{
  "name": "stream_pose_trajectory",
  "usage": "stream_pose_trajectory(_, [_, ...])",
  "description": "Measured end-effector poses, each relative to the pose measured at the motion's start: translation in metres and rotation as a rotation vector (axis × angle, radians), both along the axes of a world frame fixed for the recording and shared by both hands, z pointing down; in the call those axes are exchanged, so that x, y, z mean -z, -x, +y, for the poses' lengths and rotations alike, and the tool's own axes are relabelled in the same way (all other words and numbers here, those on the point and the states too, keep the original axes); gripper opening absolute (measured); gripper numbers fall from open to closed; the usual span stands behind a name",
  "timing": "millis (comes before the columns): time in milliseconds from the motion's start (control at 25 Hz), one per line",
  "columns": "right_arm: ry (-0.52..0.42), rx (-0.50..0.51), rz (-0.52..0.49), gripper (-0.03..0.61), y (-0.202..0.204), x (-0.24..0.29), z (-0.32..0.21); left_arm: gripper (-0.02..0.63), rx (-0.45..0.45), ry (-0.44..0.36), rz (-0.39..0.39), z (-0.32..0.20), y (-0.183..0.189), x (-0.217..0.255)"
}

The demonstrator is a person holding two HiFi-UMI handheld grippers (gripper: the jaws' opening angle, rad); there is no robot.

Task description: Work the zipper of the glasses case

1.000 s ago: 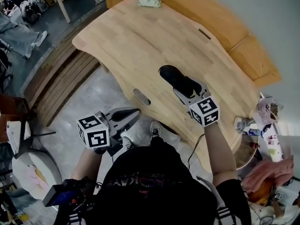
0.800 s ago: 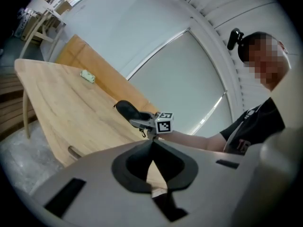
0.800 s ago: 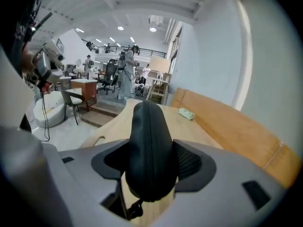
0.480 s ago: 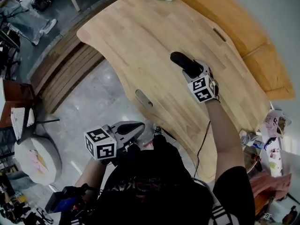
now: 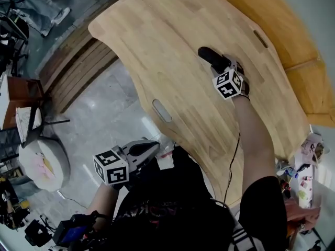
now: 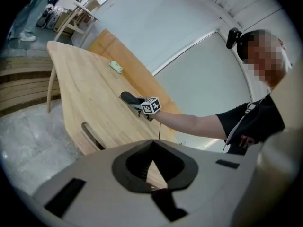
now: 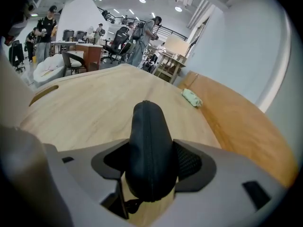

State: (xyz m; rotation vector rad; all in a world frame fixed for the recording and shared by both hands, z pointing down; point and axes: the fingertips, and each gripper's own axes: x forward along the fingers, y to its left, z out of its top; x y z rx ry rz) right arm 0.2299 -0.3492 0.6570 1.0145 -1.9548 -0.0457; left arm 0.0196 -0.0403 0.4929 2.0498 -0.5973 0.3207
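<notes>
A: What is nearest?

B: The left tongs [image 5: 149,147] are seen low beside the person's body, off the desk [image 5: 167,41] and over the floor. Their jaws are pressed fully together and nothing is held. They have been lowered a little over the last second.

A: And further out?

B: The right tongs [image 5: 224,68] are held out over the middle of the desk, clamped wide around the near end of the black case [image 7: 147,145]. The case is gripped on its edge, so the zipper seam is turned up and runs away along the top. Whether the far end rests on the wood cannot be told.

A: What has changed?

B: The case has been carried further out across the desk and downward, gripped the same way throughout.

A: What is meant for the task?

B: The zipper is judged untouched, as the seam looks closed. A small dark loop [image 7: 132,205] under the near end may be the puller. The idle left tongs would have to be brought up to it.

A: Beyond that?

B: A green packet [image 7: 191,97] lies near the far desk edge, well apart.
</notes>
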Motion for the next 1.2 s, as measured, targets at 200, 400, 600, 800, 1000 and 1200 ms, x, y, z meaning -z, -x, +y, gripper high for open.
stream_pose_trajectory(200, [-0.007,0.019,0.016,0.288,0.0,-0.008,-0.009,0.011,0.032,0.026,-0.002,-0.004,0.0,-0.003])
stream_pose_trajectory(400, [-0.004,0.02,0.029,0.288,0.0,-0.012,-0.008,0.012,0.036,0.037,0.004,-0.004,-0.003,-0.003])
stream_pose_trajectory(600, [-0.004,0.024,0.039,0.289,0.001,-0.014,-0.008,0.011,0.037,0.042,0.009,-0.004,-0.002,-0.003])
stream_pose_trajectory(800, [-0.002,0.046,0.043,0.296,0.001,-0.011,-0.002,0.011,0.032,0.043,0.017,-0.002,-0.002,-0.004])
stream_pose_trajectory(1000, [-0.039,0.048,0.023,0.305,-0.002,0.009,0.009,0.011,0.018,0.029,0.031,-0.002,0.0,-0.002])
stream_pose_trajectory(1200, [-0.11,-0.031,-0.071,0.302,-0.005,0.051,0.034,0.012,-0.013,0.001,0.055,-0.002,0.007,0.005])
